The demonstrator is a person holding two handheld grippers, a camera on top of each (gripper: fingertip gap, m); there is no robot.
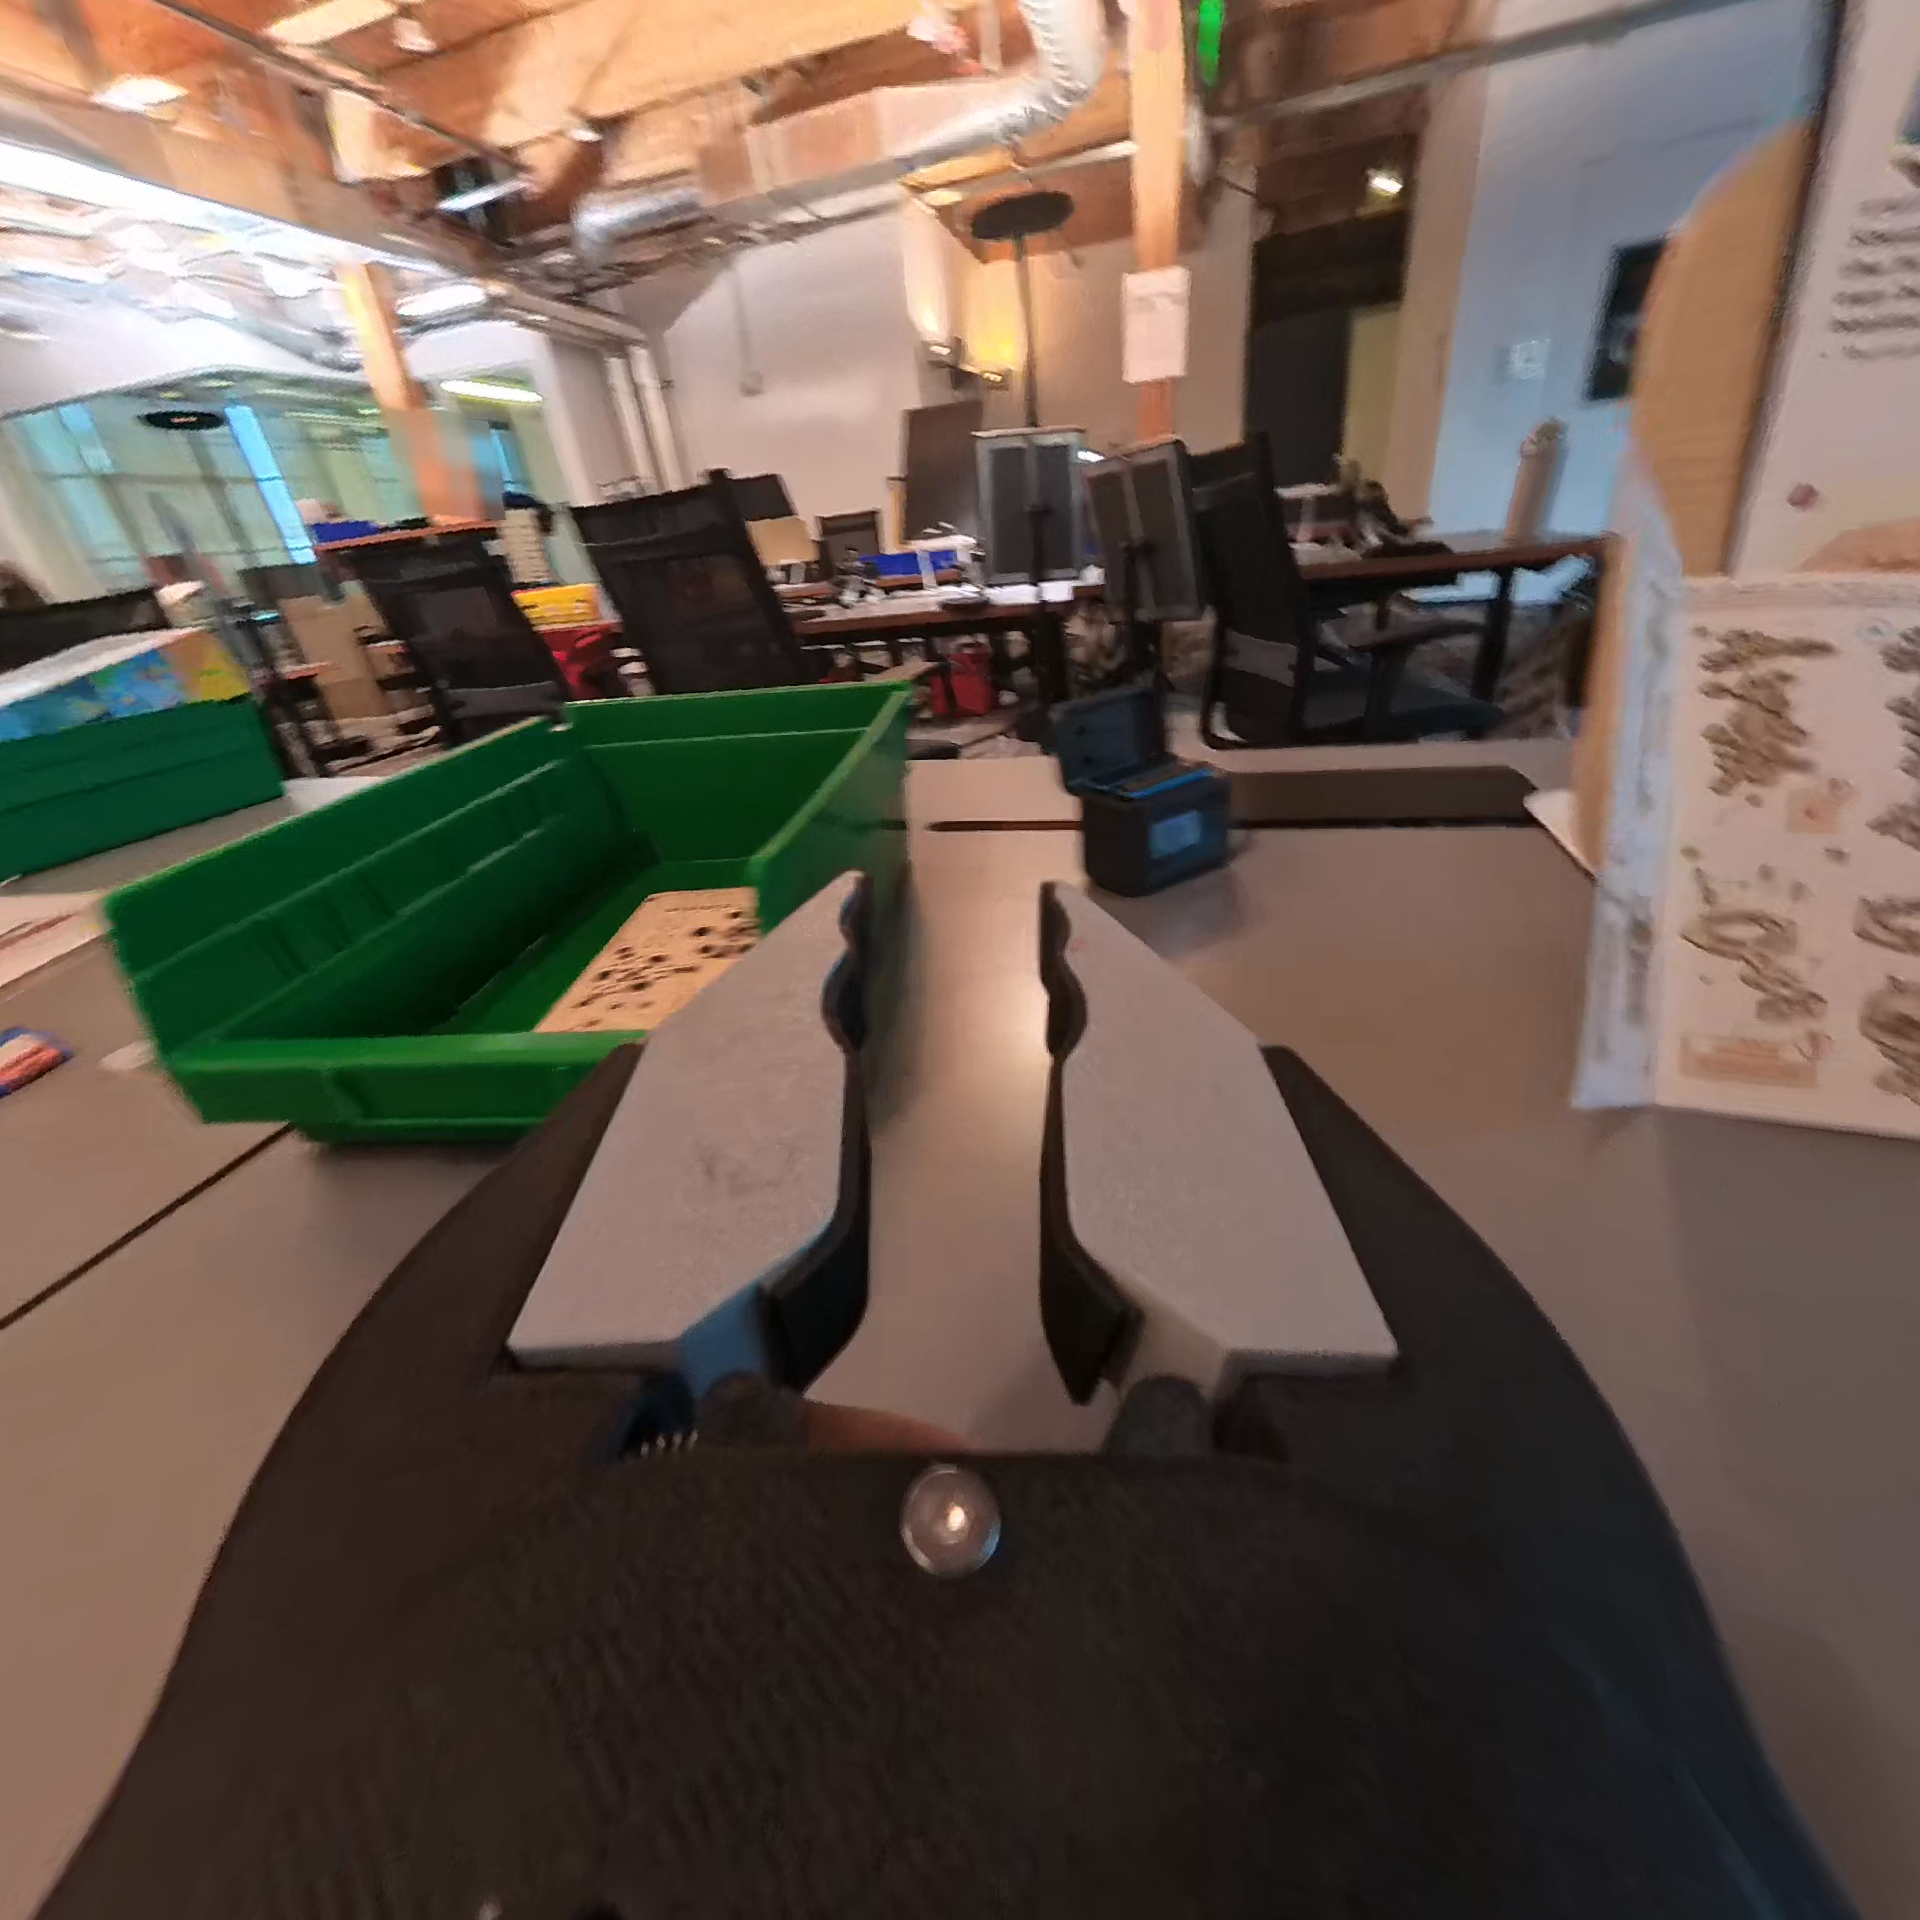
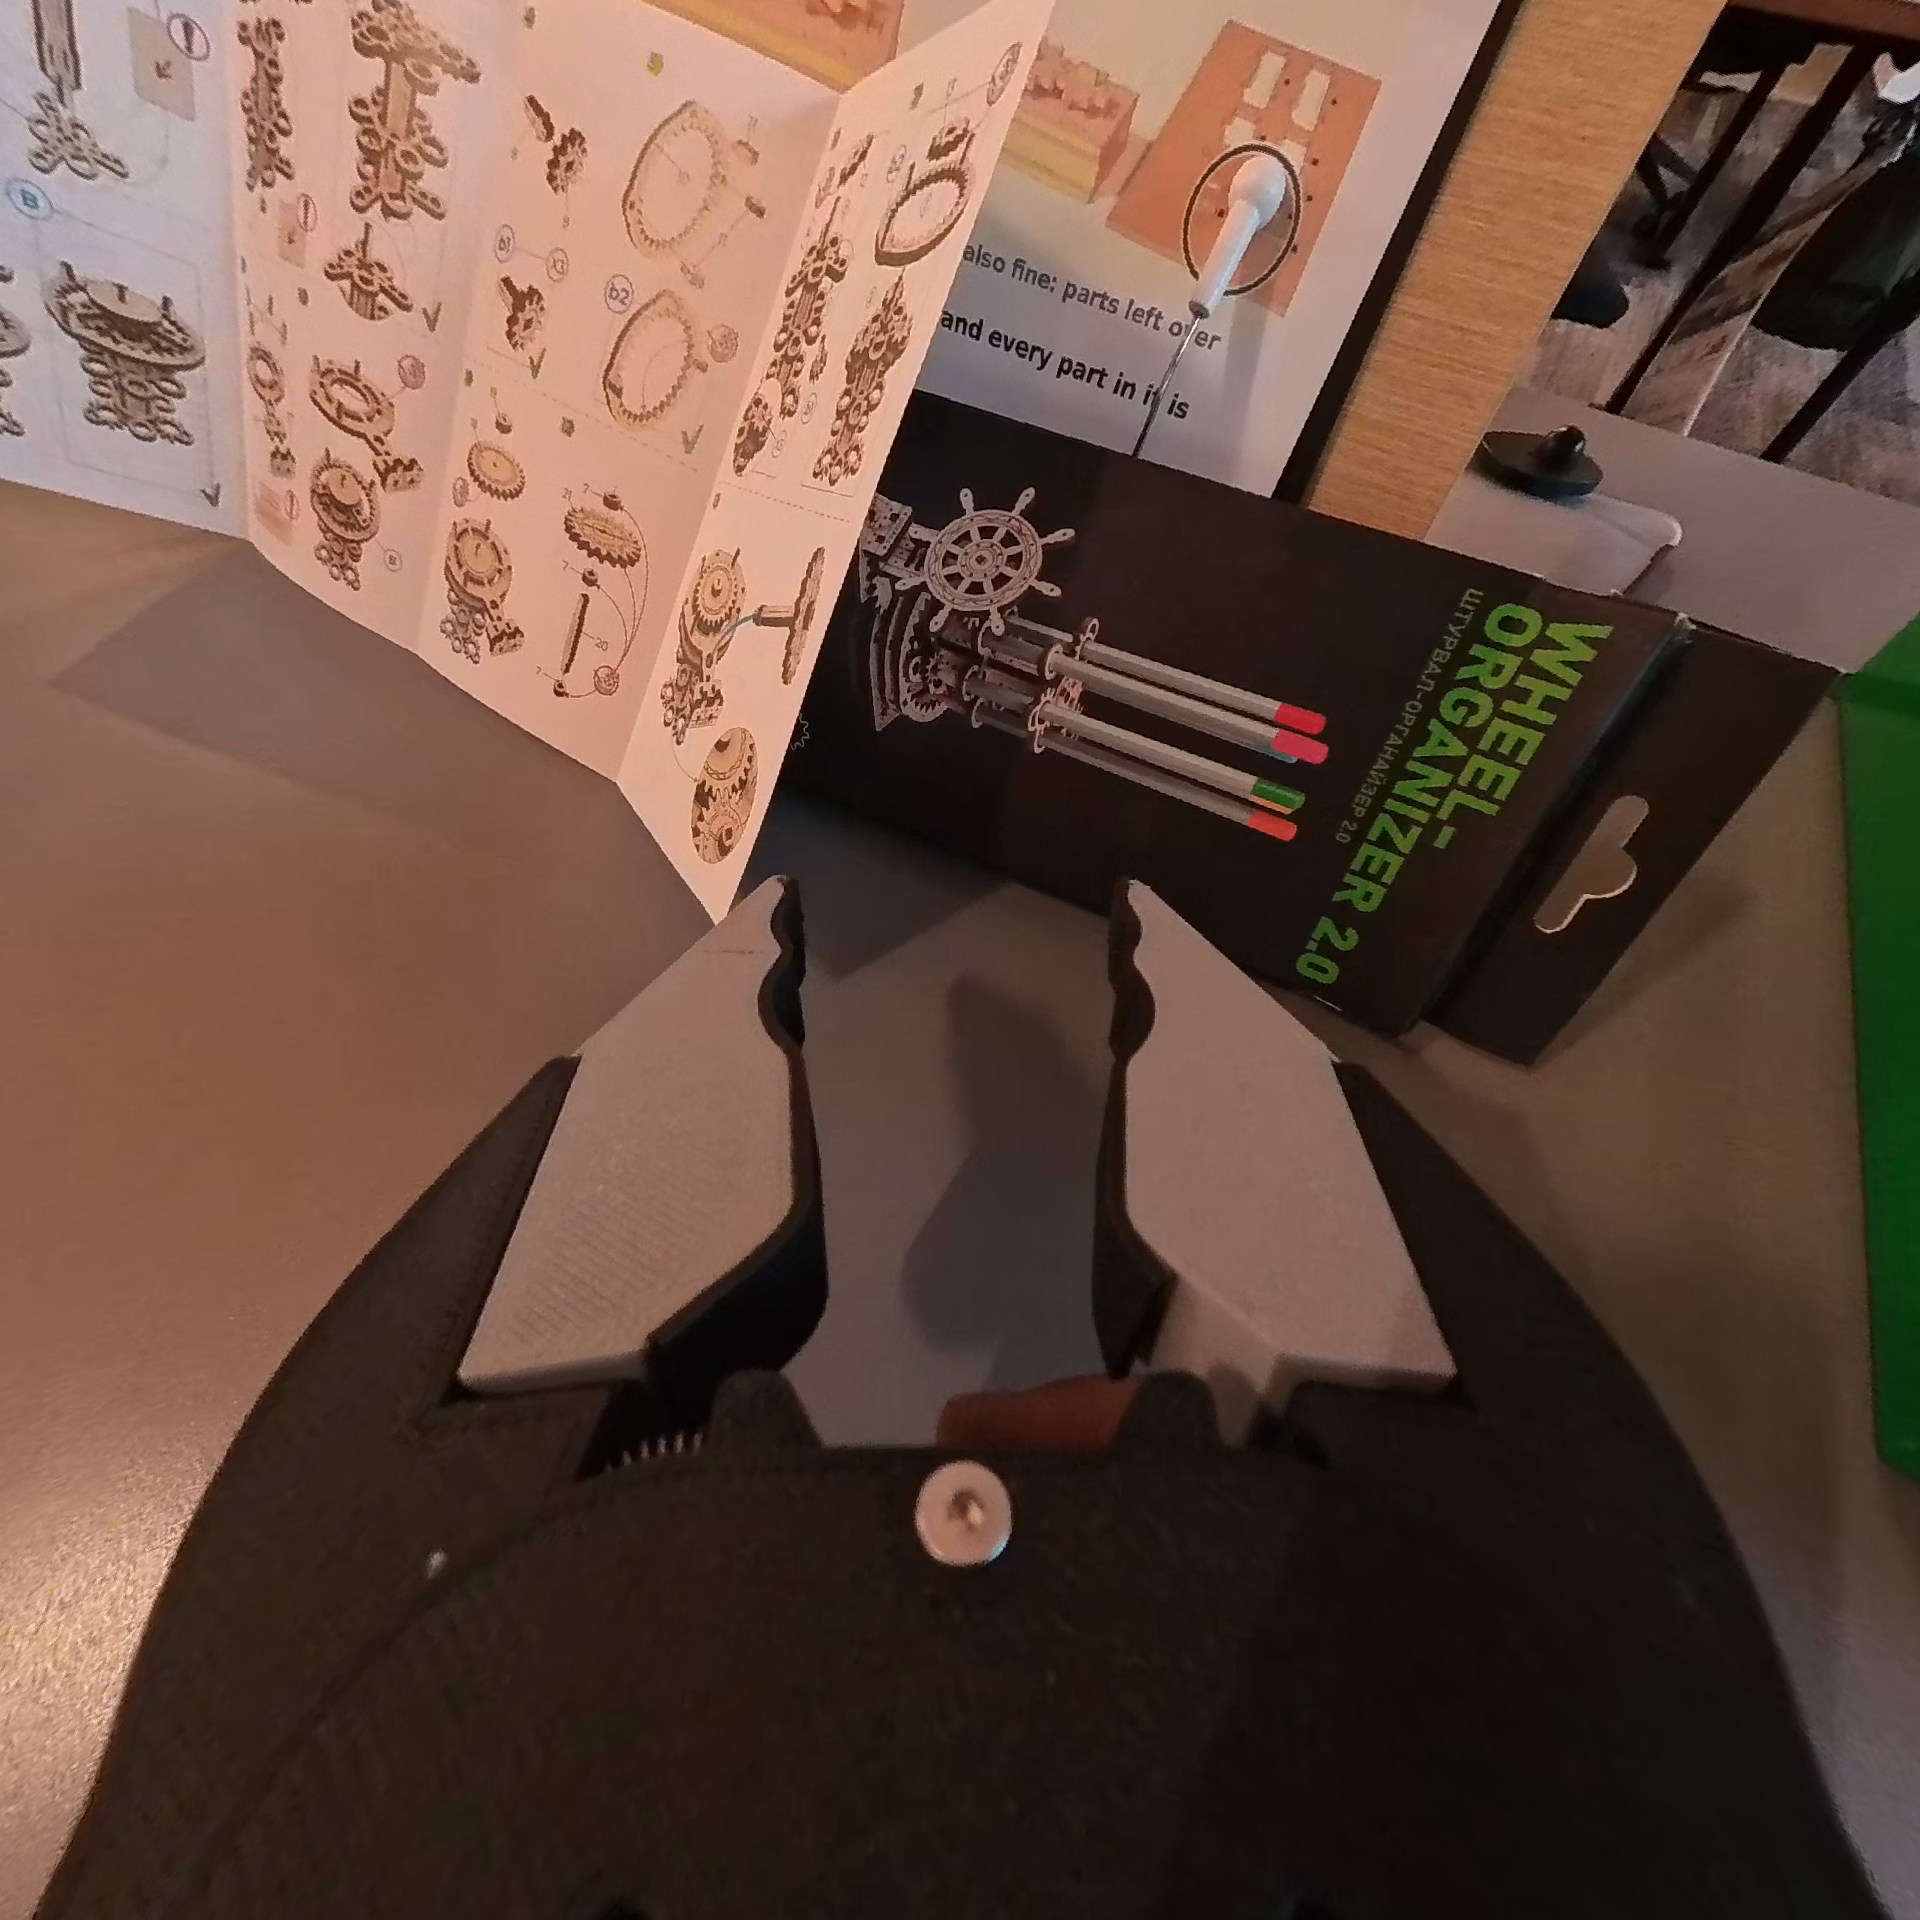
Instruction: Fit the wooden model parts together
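A flat wooden sheet of model parts [image 1: 665,961] lies on the floor of a green plastic bin [image 1: 436,914], ahead and to the left of my left gripper [image 1: 951,899]. My left gripper is open and empty above the grey table. My right gripper [image 2: 956,899] is open and empty, low over the table. Just ahead of it stands a folded instruction leaflet [image 2: 540,395] with assembly drawings, and the model's black box [image 2: 1299,748] lies flat at right. The leaflet also shows at the right edge of the left wrist view [image 1: 1787,831].
A small black case with a blue panel [image 1: 1153,821] stands on the table beyond the left gripper. A second green bin [image 1: 125,769] sits far left. A printed sheet [image 2: 1195,208] leans behind the box. A green bin's edge [image 2: 1886,987] is at right. Office chairs and desks fill the background. Some 50 cm of space lies between my two pairs of fingers.
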